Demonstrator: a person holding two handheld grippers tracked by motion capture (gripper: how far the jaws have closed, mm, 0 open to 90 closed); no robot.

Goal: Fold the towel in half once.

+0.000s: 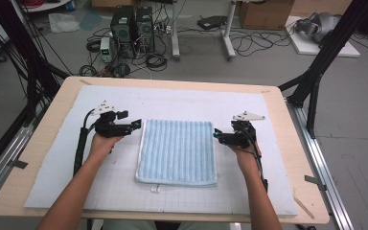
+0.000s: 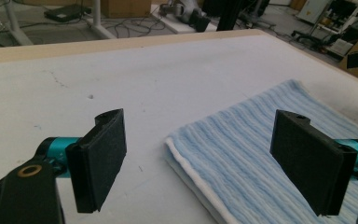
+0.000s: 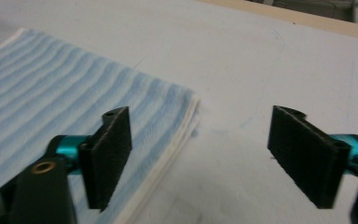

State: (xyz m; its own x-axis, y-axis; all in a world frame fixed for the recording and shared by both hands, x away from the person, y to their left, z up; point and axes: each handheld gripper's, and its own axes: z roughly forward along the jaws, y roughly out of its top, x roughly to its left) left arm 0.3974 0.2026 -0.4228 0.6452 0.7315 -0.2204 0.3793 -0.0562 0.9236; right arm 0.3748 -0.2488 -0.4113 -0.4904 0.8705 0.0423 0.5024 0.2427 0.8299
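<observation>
- A folded blue-and-white striped towel (image 1: 178, 152) lies flat at the middle of the white gridded mat (image 1: 278, 182) that covers the wooden table (image 1: 48, 124), its long edges running away from the person.
- The left gripper (image 1: 135, 124) sits just beside the towel's far-left corner, jaws pointing toward it. Its jaws stand wide apart and released, pressing on nothing.
- In the left gripper view the towel (image 2: 261, 154) has its white-hemmed corner in the gap between the two black pads (image 2: 103, 156), but neither pad touches the cloth.
- The right gripper (image 1: 217, 134) is just beside the towel's right edge, toward the far corner, jaws pointing inward. It too is released, jaws spread with nothing clamped.
- In the right gripper view the towel's (image 3: 51, 98) stacked white edges show beside and under one pad (image 3: 109, 154); the other pad is over bare mat (image 3: 242, 65).
- Each hand (image 1: 100, 143) grasps its gripper from behind, forearms coming in from the near edge.
</observation>
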